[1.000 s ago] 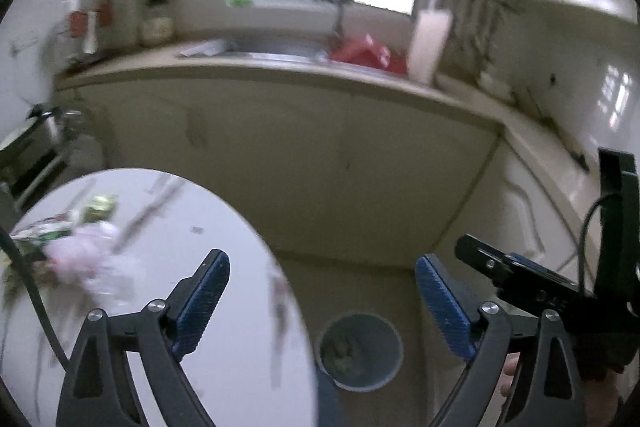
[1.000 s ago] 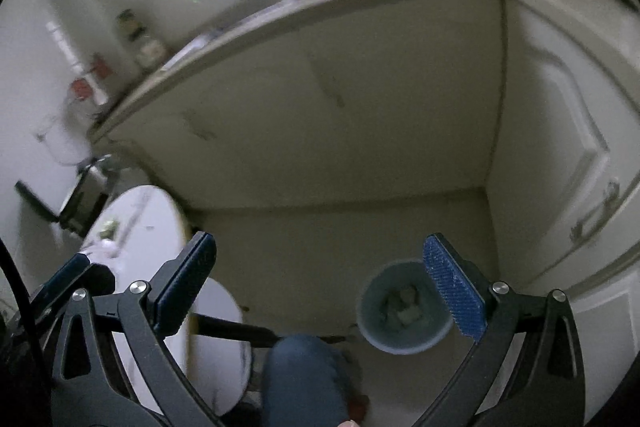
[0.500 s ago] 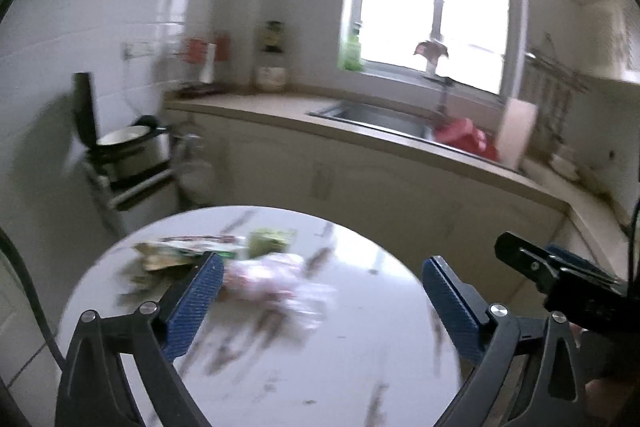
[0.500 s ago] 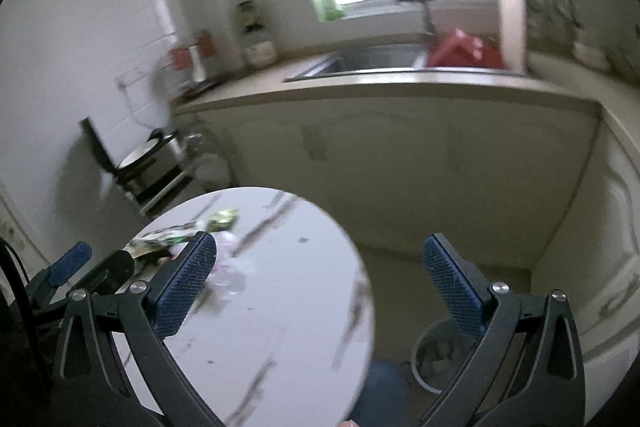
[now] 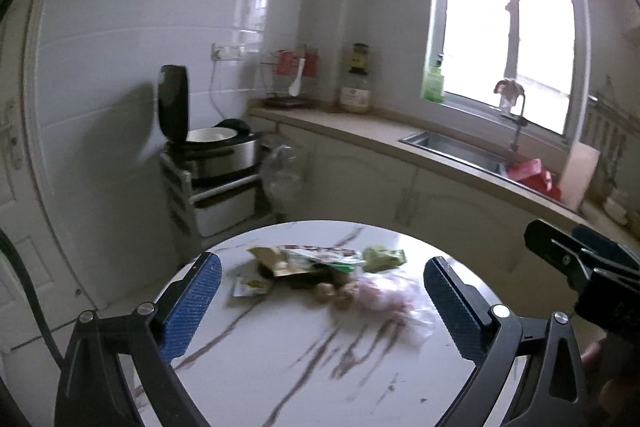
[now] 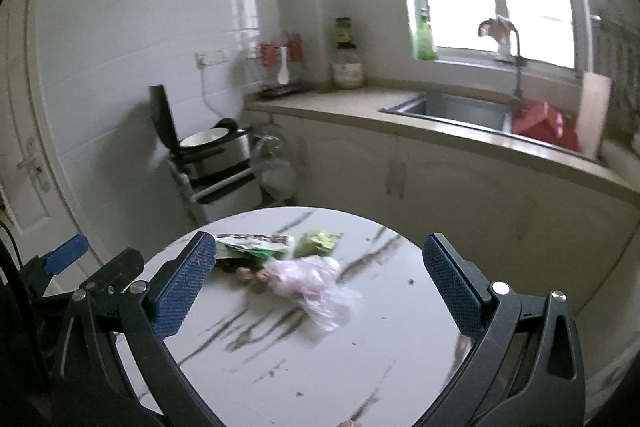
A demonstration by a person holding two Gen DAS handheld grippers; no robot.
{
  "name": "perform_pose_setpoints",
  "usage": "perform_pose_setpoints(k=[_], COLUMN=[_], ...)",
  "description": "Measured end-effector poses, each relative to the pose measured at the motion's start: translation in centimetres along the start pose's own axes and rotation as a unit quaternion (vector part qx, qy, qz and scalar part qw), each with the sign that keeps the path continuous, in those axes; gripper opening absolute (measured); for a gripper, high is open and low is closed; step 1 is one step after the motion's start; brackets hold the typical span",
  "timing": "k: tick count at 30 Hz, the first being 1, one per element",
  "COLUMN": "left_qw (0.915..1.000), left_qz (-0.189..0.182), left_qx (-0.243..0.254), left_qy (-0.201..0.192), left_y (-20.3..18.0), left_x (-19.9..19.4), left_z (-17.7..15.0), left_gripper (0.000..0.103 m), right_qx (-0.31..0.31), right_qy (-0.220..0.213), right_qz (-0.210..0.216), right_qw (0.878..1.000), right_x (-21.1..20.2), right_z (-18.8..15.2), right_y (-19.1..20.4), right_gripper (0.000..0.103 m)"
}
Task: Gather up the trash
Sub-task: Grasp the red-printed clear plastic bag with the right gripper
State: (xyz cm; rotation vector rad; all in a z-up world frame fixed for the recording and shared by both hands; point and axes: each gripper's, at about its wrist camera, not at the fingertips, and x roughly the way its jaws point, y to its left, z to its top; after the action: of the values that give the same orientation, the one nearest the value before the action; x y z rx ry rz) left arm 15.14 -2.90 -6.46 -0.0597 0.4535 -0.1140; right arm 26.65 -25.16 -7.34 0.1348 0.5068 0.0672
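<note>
Trash heaped near far edge of round table: wrappers, green packet, pink plastic bag. Left gripper and right gripper both spread wide, empty, apart from pile. Step: approach. Next: reach in, pinch bag.

The right tool hangs over the round marble table with its blue pads spread wide and nothing between them. On the far side of the table lies a heap of trash: a crumpled clear plastic bag, a green packet and a printed wrapper close together. The left tool shows at the lower left edge.
</note>
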Motion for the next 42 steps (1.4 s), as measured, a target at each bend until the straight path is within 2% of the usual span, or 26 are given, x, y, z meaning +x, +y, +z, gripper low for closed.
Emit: perform_pose_setpoints(k=[4, 12, 17, 22, 33, 37, 42], left_qw=[0.9998, 0.9986, 0.9967, 0.9940, 0.9880, 0.9869, 0.9851], left_qz=[0.013, 0.023, 0.024, 0.034, 0.040, 0.046, 0.056], left_qx=[-0.013, -0.025, -0.030, -0.035, -0.035, -0.038, -0.045], left_qy=[0.008, 0.042, 0.072, 0.098, 0.145, 0.150, 0.156], left_y=[1.1, 2.4, 2.6, 3.2, 3.6, 4.2, 5.5], left_x=[0.4, 4.1, 7.4, 11.2, 18.8, 20.9, 23.2], left_z=[-0.5, -0.3, -0.7, -0.5, 0.0, 0.2, 0.6], left_gripper=[0.100, 0.100, 0.100, 0.100, 0.100, 0.100, 0.100], right_qx=[-0.017, -0.014, -0.002, 0.013, -0.002, -0.005, -0.008], right_qy=[0.006, 0.040, 0.088, 0.148, 0.240, 0.238, 0.244], right_qz=[0.012, 0.006, -0.005, 0.004, 0.023, 0.044, 0.051], right_qw=[1.000, 0.999, 0.996, 0.989, 0.971, 0.970, 0.968], right_x=[1.0, 4.0, 8.0, 13.1, 20.7, 21.7, 23.6], right_z=[-0.3, -1.3, -2.8, -5.0, -8.8, -8.9, -8.6], right_y=[1.7, 0.7, -1.6, -2.9, -2.1, -1.6, -1.0], right_gripper=[0.103, 0.103, 0.103, 0.103, 0.103, 0.103, 0.102])
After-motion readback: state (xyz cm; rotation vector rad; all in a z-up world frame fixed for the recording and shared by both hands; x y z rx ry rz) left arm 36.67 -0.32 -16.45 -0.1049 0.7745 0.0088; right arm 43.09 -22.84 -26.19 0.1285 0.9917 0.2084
